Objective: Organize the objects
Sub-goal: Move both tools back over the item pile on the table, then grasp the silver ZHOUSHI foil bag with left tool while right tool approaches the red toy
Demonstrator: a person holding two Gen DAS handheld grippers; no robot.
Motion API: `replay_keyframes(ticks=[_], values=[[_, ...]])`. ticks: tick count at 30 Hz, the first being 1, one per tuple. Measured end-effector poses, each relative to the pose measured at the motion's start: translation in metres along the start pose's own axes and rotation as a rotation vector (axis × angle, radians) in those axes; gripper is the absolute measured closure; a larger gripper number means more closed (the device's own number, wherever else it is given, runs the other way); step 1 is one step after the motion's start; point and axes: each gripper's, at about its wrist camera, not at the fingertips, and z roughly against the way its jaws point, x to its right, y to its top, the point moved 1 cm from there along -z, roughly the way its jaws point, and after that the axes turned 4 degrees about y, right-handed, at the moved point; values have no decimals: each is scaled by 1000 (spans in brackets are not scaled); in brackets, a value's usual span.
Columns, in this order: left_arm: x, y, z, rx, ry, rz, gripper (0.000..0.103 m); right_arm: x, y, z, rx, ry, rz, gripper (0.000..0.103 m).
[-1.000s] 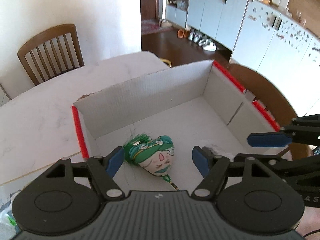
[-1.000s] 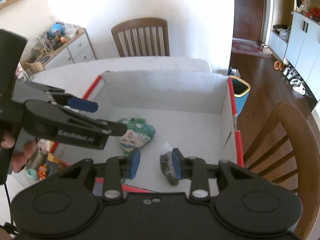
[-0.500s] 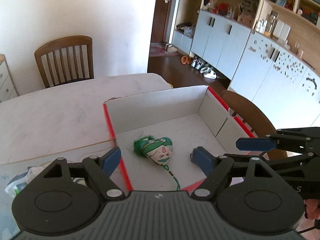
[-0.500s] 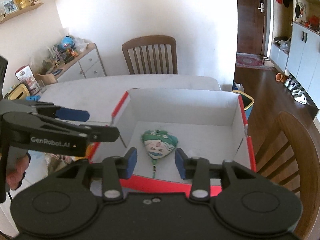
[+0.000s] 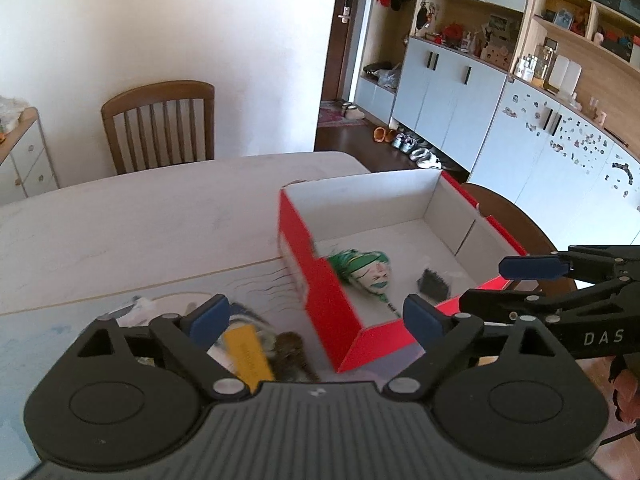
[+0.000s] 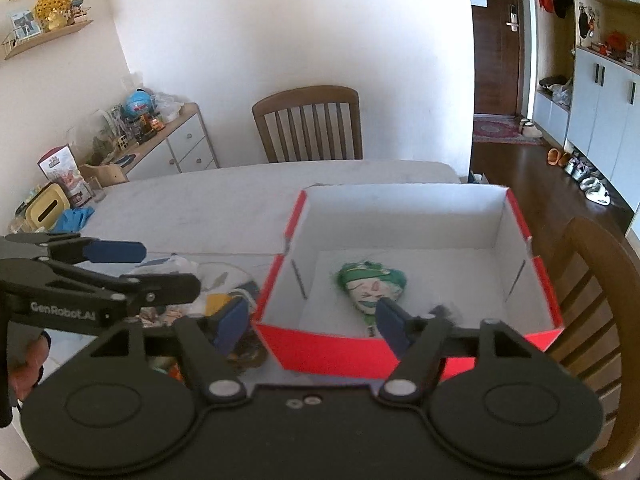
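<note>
pale marbled dining table (image 5: 152,216) fills mid-frame in both views; wooden chair (image 5: 160,128) against a white wall behind it, cabinets and shelving upper right of the left wrist view, a cluttered sideboard (image 6: 160,140) at left of the right wrist view.

red box (image 5: 320,300), white inside, open top, sits right of centre in both views. inside it: green-haired face toy (image 5: 364,270) lying on the floor of the box, and a small dark bundle (image 5: 432,282) just beside it, apart from the toy. in the right wrist view the bundle is mostly hidden behind a finger.

loose pile (image 5: 256,344) on the table outside the box's left wall, lower centre-left of the left wrist view: a yellow card-like piece, a brownish lump, white plastic or paper. blurred, items hard to name.

left gripper (image 5: 316,316): jaws spread wide, nothing between them, pads framing the pile and the box corner. right gripper (image 6: 308,320): also spread, empty, straddling the near red wall.

judgement: two items look already placed; step in hand reads as going for the next one. next move calls for one gripper dropping onto a single piece of the pile, closing on it alone, then lifting it clear of the box wall.
</note>
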Motion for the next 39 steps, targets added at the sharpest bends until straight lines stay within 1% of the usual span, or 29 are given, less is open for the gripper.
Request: replay_keyframes(ticks=[1,6,13,20,25,32,36,39], values=[[-5,-3,3,0,1,2,5,-6,-1,-1,0,1,-3,28],[-32,-14,13,2,-5,16,2,-29,-5,-7,2,-2,-13,19],[-69,-26,20,15,8,45,0,-59,-10,-19,0,-9,-23,12],[-101,-42,26,48,18,51,0,-85,-16,-31,-9,-15,-14,11],[-123,-50,27,58,59,35,0,-102,-22,-43,-25,-17,4,11],[-146,-62,22,35,50,38,0,-119,-34,-62,-63,-16,43,11],[-148,-70,15,33,80,1,0,-124,-42,-77,-90,-13,51,11],[-149,-77,9,18,70,-10,0,-129,-49,-90,-115,-12,70,12]])
